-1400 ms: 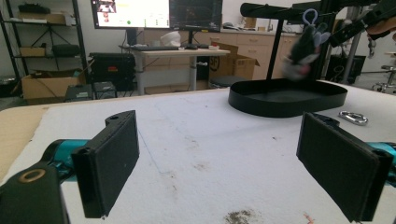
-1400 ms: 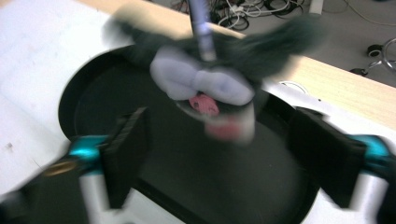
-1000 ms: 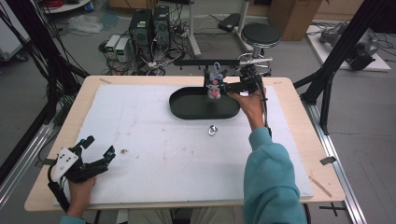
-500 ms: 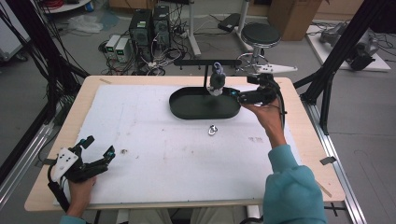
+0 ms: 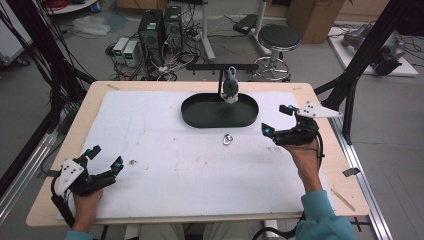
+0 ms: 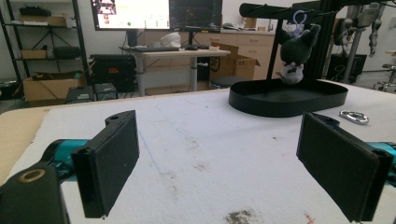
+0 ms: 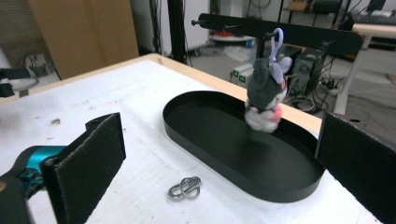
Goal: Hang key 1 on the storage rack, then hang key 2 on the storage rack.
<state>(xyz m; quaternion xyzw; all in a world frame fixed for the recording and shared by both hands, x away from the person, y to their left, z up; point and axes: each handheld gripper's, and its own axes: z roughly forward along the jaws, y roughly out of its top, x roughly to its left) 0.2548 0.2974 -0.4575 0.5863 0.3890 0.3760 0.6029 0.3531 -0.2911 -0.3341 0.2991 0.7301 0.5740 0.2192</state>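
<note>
Jaws wide apart and empty on the right gripper point(image 5: 278, 122), and the metal clip point(image 7: 185, 187) lies on the table just short of the black tray point(image 7: 299, 184). I'd drop straight over it and pinch low. Plush keychain point(image 7: 265, 100) hangs from the rack beyond.

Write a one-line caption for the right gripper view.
Open right gripper faces a plush keychain hanging over the black tray.
</note>
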